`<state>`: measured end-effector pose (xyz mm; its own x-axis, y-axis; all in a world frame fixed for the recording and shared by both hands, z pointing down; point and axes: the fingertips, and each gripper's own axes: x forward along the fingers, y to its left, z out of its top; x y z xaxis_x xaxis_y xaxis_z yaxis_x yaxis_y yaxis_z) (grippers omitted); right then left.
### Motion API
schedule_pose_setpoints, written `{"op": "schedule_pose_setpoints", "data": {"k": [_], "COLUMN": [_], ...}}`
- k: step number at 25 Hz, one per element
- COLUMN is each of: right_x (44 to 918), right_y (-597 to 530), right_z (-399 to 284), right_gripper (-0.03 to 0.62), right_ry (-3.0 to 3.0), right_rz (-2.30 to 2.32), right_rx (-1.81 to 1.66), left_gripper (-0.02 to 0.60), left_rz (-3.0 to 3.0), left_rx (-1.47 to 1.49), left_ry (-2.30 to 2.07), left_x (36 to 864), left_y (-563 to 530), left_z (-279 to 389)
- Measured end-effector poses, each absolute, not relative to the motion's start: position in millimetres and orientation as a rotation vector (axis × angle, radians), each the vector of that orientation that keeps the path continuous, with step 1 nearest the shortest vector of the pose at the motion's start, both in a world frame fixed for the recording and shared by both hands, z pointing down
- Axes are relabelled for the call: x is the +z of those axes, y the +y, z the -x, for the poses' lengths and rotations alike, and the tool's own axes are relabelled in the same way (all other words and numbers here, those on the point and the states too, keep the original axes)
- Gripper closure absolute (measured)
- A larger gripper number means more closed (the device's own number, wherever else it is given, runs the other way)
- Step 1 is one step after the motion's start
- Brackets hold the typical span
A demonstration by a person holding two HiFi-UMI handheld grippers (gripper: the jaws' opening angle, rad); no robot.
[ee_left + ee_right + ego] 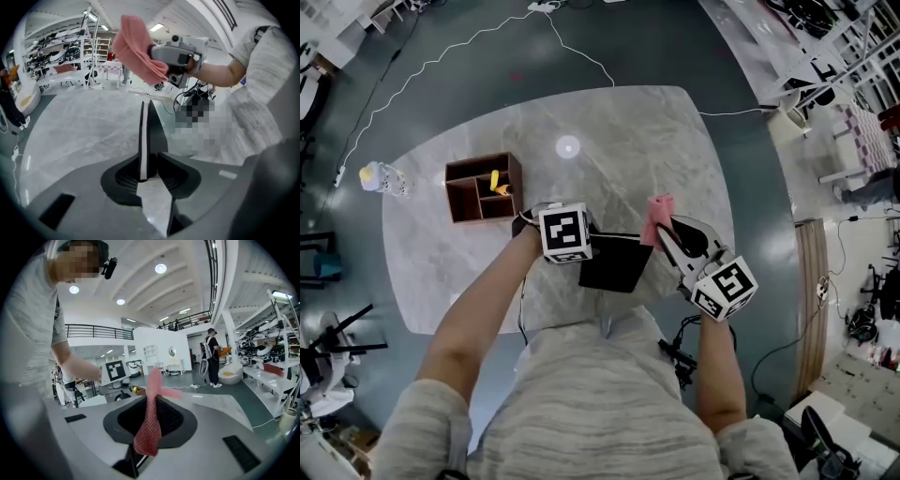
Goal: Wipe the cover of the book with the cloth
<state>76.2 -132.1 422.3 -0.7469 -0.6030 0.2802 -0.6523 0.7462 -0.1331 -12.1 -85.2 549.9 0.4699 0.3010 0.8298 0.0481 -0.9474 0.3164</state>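
Now: left gripper [149, 169] clamps the stiff black book [614, 267] by its edge, just right of the wooden box [485, 187]. Right gripper [664, 234] pinches the soft, light pink cloth [659, 214]. We judge the book's rigid edge the surest hold.

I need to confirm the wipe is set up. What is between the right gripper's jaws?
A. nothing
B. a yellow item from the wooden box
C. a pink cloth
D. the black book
C: the right gripper is closed on the pink cloth, as its own view shows.
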Motion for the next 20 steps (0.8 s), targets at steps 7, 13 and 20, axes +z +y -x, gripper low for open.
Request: {"op": "schedule_pose_setpoints", "data": {"k": [7, 13, 20], "right_x": [459.8, 470.9, 474.0], "right_y": [-113.6, -114.5, -113.5], "right_z": [-48.6, -38.7, -30.1], "right_gripper": [0.537, 0.537, 0.537], "right_ry": [-2.673, -2.650, -2.643], "right_rz": [-0.939, -0.931, -0.916], "right_rx": [0.403, 0.406, 0.409], "left_gripper": [0.465, 0.456, 0.410], "left_rz": [-2.322, -2.269, -2.282], "left_rx": [1.331, 1.290, 1.328], "left_ry": [0.294, 0.283, 0.188], "left_x": [576.2, 589.1, 609.2], "left_y": [-110.4, -117.4, -123.7], "left_z": [25.8, 33.6, 47.2]}}
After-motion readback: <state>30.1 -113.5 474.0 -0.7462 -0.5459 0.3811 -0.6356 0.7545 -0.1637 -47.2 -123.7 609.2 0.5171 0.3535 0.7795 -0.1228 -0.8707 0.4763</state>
